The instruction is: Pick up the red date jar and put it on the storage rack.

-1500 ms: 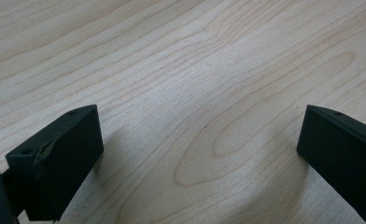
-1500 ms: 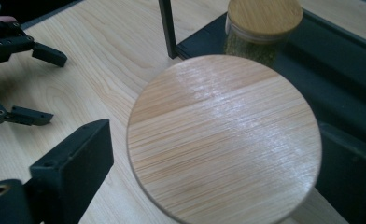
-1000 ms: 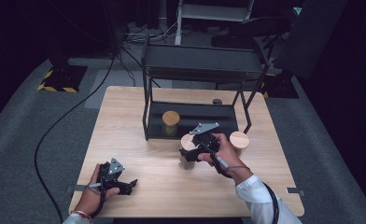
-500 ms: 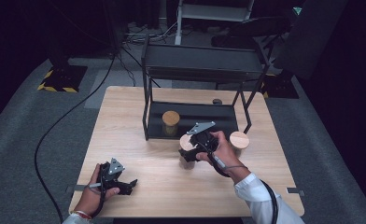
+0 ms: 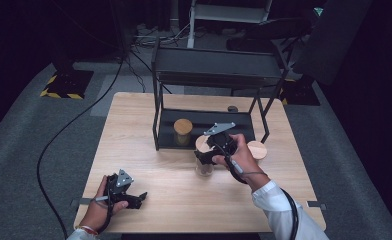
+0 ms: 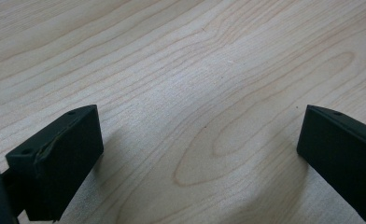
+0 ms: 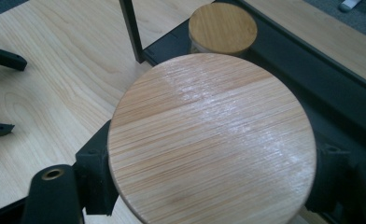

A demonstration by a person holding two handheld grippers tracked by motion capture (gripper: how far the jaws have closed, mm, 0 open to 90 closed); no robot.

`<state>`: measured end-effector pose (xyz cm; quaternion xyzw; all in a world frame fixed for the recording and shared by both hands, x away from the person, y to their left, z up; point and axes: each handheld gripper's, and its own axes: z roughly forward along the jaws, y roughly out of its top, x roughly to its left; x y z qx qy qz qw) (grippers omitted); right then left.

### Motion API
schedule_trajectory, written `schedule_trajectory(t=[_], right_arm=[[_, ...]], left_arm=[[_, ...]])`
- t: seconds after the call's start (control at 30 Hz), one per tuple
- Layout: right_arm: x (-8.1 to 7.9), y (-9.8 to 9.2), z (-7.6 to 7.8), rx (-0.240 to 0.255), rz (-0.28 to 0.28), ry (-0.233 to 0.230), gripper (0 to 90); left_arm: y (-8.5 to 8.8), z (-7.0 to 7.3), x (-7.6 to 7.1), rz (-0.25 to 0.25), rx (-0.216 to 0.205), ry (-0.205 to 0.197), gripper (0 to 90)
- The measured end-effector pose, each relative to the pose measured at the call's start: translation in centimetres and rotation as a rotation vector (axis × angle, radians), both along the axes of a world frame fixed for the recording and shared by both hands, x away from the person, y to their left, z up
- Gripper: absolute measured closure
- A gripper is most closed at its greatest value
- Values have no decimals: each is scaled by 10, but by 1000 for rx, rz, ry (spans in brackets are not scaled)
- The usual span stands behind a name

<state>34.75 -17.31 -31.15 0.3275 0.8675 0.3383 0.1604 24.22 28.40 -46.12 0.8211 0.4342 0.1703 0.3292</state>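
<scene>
The right gripper (image 5: 206, 156) is clamped on a jar (image 7: 212, 135) just below its wooden lid, the two black jaws pressing in from either side, and in the right gripper view that round bamboo lid sits squarely between them with light glancing off its grain. Set against the high view of a second ago, the hand has barely shifted: the jar has crept only slightly along the table (image 5: 134, 125), and it looks about level with where it stood, so the grip reads as settled and the carry as just beginning. Immediately beyond the jaws lies the black lower tray of the shelf rack (image 5: 209, 117), and on it, ahead and a little to the side of the held lid, stands a second lidded jar (image 7: 222, 29) already parked. That suggests the held jar is meant for the open stretch of tray beside it, a short push forward and over the tray's lip. Off to the right of the gripper in the high view, a third lid or jar (image 5: 257, 149) waits on the table near the rack's leg. Far back towards the person, the left gripper (image 5: 129, 197) rests low on the wood with its jaws spread wide, nothing between them, unchanged from a second ago and idle for now.
</scene>
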Motion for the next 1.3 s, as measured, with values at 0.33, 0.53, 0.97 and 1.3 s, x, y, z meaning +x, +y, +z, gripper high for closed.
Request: schedule_trajectory(t=[0.33,0.53,0.97,1.3], right_arm=[[11,3,11,7,-45,-17,241],[19,5,10,16,-83,-26,241],[31,17,8,16,-145,-48,241],[42,23,8,20,-186,-48,241]], left_arm=[[0,0,0,-1,1,1,0],[0,0,0,-1,0,1,0],[0,0,0,-1,0,0,0],[0,0,0,-1,0,1,0]])
